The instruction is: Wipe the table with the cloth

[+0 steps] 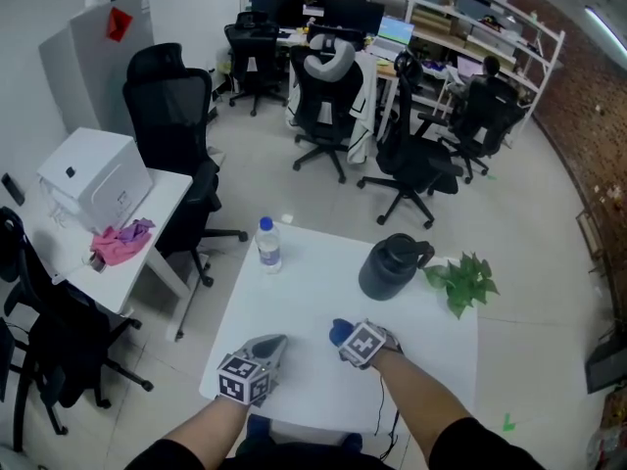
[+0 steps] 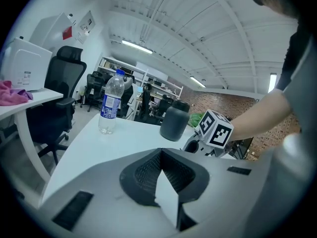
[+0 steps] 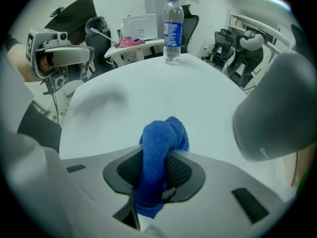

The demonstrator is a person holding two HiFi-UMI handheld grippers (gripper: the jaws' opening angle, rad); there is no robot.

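Wiping looks to be the step in hand. The right gripper (image 3: 157, 157) has the blue cloth (image 3: 163, 135) pinched and points steeply down at the white table (image 3: 148, 90). The next move probably calls for steady downward pressure and broad strokes across the bare top, steering around whatever stands on it.

The right fingers (image 3: 184, 170) are narrowly apart, closed on a bunched fold of the cloth. Its wad bulges out past the fingertips and a tail hangs back between the pads. The wad seems to rest on the table just ahead of the tips, though no view settles the contact.

The left gripper (image 2: 159, 152) has its fingertips together with nothing between them. It is set low over the near left part of the table and takes no part in the wipe.

- To the left of the right fingers, and well apart, is that idle left gripper.
- Close on their right stands a dark jug (image 3: 277, 108) — the likeliest thing to be bumped on a stroke that way.
- Far ahead of the fingertips, near the opposite edge, a water bottle (image 3: 172, 29) stands upright.
- Beyond the jug, in the head view, a small green plant (image 1: 462, 282) lies at the table's edge.
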